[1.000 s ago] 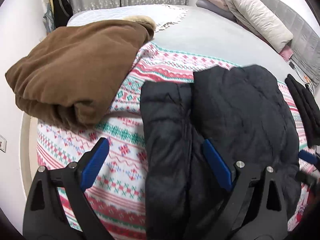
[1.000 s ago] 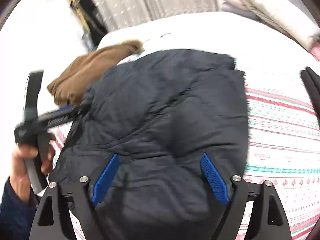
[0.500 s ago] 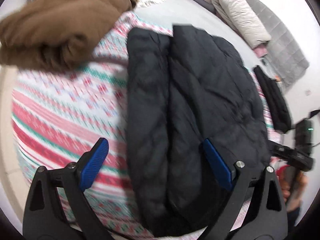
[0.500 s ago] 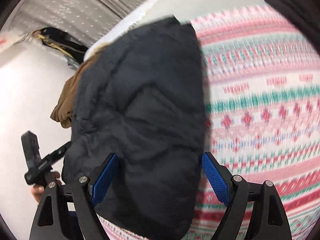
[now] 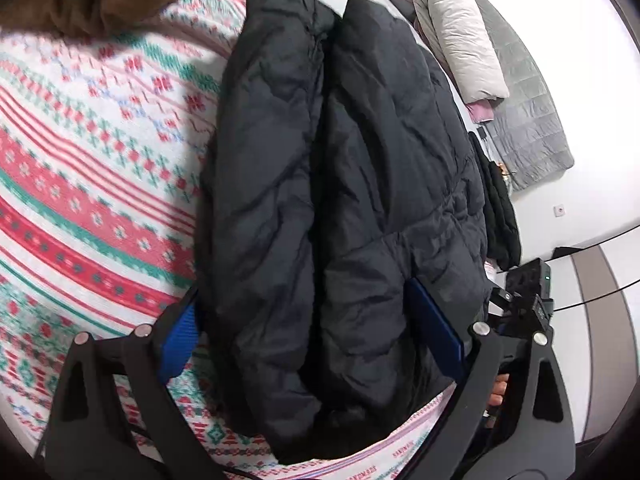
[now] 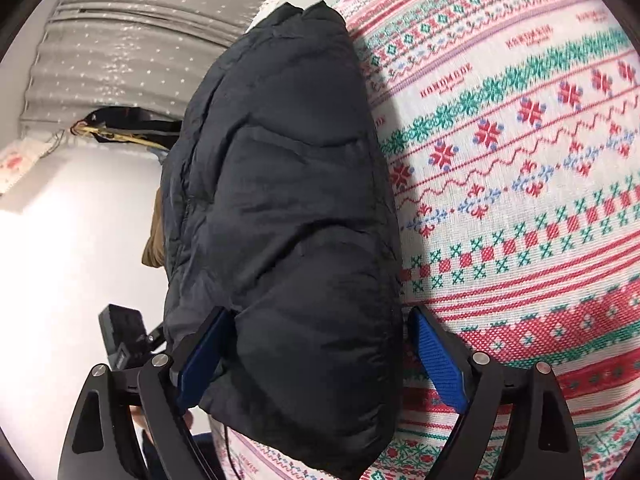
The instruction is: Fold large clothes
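A black puffer jacket (image 5: 340, 184), folded lengthwise into a long bundle, lies on the bed's red, green and white patterned cover (image 5: 100, 184). My left gripper (image 5: 308, 332) stands wide open astride the jacket's near end. Its left pad sits at the jacket's edge, and its right pad lies on top of the fabric. In the right wrist view the same jacket (image 6: 288, 220) fills the gap of my right gripper (image 6: 320, 360). The right gripper's jaws are opening: the left pad is tucked against a fold and the right pad is just off the jacket's edge, over the cover (image 6: 520, 200).
A folded brown garment (image 5: 80, 0) lies at the far left of the bed. Pillows (image 5: 460, 40) and a grey quilted pad (image 5: 532, 120) sit far right, with a dark folded item (image 5: 500, 208) beside the jacket. A grey dotted curtain (image 6: 140, 40) hangs behind.
Both grippers have dropped toward the jacket's near end and rolled. The jacket now sits between each pair of fingers. The jacket itself has not visibly moved.
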`<state>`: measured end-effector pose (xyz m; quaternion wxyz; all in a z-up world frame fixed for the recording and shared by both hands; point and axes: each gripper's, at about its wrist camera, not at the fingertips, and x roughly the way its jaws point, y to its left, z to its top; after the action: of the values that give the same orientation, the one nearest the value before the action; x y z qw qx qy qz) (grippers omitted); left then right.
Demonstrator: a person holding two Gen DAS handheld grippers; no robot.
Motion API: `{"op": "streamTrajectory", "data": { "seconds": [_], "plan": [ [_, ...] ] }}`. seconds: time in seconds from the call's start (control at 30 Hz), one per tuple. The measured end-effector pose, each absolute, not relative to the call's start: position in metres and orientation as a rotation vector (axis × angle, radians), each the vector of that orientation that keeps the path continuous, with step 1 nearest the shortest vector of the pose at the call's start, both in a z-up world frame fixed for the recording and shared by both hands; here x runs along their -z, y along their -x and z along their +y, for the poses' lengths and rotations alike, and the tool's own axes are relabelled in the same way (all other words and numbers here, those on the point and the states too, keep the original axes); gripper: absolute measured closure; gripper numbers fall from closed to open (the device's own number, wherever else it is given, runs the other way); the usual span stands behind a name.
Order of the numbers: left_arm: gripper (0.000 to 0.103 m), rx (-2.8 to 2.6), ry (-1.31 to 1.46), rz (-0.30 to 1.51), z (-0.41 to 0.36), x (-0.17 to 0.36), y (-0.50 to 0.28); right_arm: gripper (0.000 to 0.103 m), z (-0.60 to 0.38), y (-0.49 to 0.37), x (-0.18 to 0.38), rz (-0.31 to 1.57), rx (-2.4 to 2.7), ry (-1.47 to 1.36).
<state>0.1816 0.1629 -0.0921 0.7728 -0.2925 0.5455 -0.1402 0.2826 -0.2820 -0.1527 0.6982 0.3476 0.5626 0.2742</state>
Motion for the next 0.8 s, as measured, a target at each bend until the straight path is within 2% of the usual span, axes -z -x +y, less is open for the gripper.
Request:
{"op": "streamTrajectory", "data": {
  "seconds": [0.47, 0.53, 0.63, 0.7, 0.8],
  "plan": [
    [0.007, 0.309, 0.663, 1.198, 0.145, 0.103, -0.175, 0.012, -0.264, -0.286, 0.155, 1.243, -0.649, -0.793],
    [0.01, 0.299, 0.664, 1.198, 0.146, 0.103, -0.177, 0.013, -0.263, -0.286, 0.154, 1.239, -0.649, -0.783],
    [0.015, 0.292, 0.664, 1.202, 0.142, 0.102, -0.177, 0.019, -0.261, -0.284, 0.15, 1.223, -0.652, -0.767],
    [0.016, 0.304, 0.661, 1.208, 0.147, 0.102, -0.179, 0.028, -0.26, -0.282, 0.146, 1.212, -0.653, -0.759],
    [0.015, 0.32, 0.687, 1.223, 0.153, 0.106, -0.18, 0.034, -0.262, -0.281, 0.144, 1.206, -0.646, -0.743]
  ]
}}
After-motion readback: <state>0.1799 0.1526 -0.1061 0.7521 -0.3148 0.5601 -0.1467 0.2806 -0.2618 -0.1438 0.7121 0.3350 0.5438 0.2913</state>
